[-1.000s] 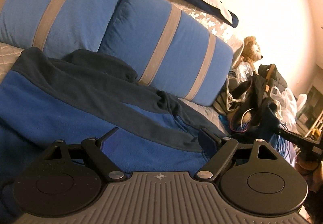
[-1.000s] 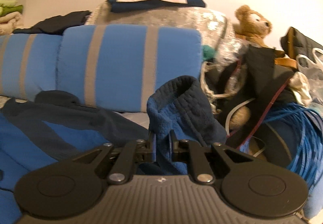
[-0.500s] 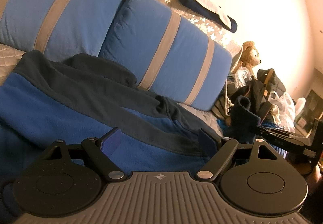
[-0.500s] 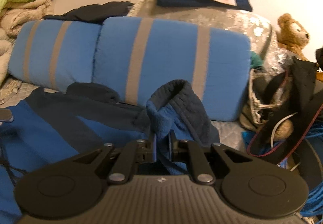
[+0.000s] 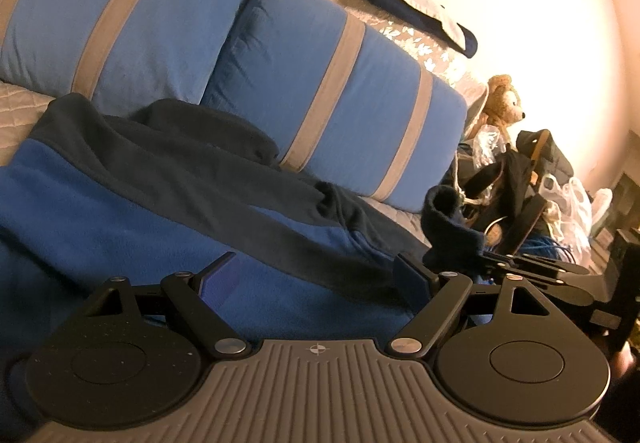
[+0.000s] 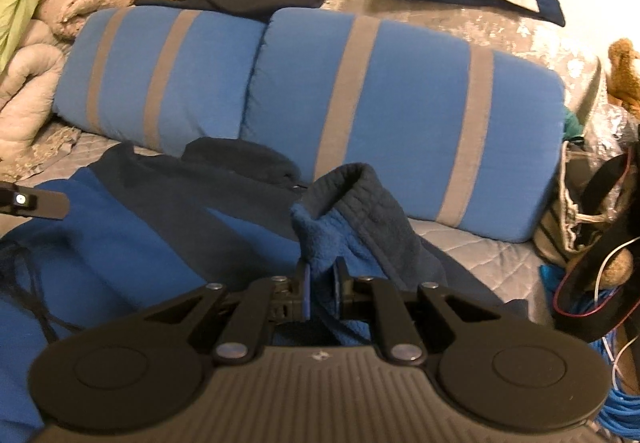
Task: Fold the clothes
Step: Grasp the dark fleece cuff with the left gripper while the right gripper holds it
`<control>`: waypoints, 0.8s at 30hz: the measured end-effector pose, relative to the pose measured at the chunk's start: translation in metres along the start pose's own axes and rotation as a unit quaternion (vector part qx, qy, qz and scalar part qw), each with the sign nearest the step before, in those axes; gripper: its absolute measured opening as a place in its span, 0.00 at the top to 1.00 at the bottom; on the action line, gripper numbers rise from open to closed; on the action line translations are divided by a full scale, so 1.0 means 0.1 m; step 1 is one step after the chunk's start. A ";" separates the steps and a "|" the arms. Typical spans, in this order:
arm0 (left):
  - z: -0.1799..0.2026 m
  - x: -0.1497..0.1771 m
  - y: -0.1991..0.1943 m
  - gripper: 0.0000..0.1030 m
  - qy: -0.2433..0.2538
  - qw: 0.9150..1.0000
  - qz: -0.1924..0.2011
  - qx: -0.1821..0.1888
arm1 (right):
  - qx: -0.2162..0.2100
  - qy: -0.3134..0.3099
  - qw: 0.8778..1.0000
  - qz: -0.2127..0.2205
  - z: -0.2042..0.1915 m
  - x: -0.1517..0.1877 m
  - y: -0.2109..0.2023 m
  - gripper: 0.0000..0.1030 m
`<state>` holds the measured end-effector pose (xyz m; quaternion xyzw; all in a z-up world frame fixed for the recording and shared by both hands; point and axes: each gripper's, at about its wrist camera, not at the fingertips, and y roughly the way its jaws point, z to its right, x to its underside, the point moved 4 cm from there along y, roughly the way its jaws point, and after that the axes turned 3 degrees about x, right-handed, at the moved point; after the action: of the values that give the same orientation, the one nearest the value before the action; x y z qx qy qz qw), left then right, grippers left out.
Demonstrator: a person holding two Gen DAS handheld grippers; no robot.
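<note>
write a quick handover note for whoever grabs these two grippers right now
Right gripper: shut on the ribbed dark cuff and sleeve end of the blue and navy fleece jacket, lifted off the bed.
Left gripper: open, empty, low over the jacket's blue body.
Jacket lies spread on the grey quilted bedcover, in front of the blue grey-striped pillows.
Done: sleeve picked up. No fold laid yet.
Left: probably bring the sleeve across the body, then the other side, then fold up.
</note>
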<state>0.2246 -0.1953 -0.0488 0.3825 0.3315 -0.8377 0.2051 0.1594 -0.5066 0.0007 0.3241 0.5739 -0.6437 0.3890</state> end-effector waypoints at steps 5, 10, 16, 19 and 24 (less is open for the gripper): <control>0.02 -0.04 -0.01 0.19 -0.004 1.000 -0.002 -0.002 | -0.004 0.000 1.000 -0.002 -0.09 0.01 0.07 0.89; 0.09 -0.18 0.01 0.19 -0.018 1.000 -0.013 0.004 | -0.010 0.001 1.000 0.000 -0.13 0.01 0.08 0.89; 0.23 -0.37 0.13 0.19 -0.041 0.998 -0.033 0.022 | -0.009 -0.010 1.000 0.012 -0.15 -0.03 0.02 0.89; 0.26 -0.36 0.31 0.19 -0.062 0.996 -0.058 0.030 | -0.014 -0.029 0.999 0.019 -0.21 -0.05 -0.02 0.89; 0.31 -0.35 0.60 0.19 -0.098 0.989 -0.101 0.044 | -0.020 -0.068 0.997 0.032 -0.37 -0.09 -0.09 0.89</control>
<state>0.2662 -0.2558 -0.0302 0.2718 0.3097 -0.9013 0.1335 0.1545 -0.4686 0.0079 0.2902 0.5477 -0.6401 0.4541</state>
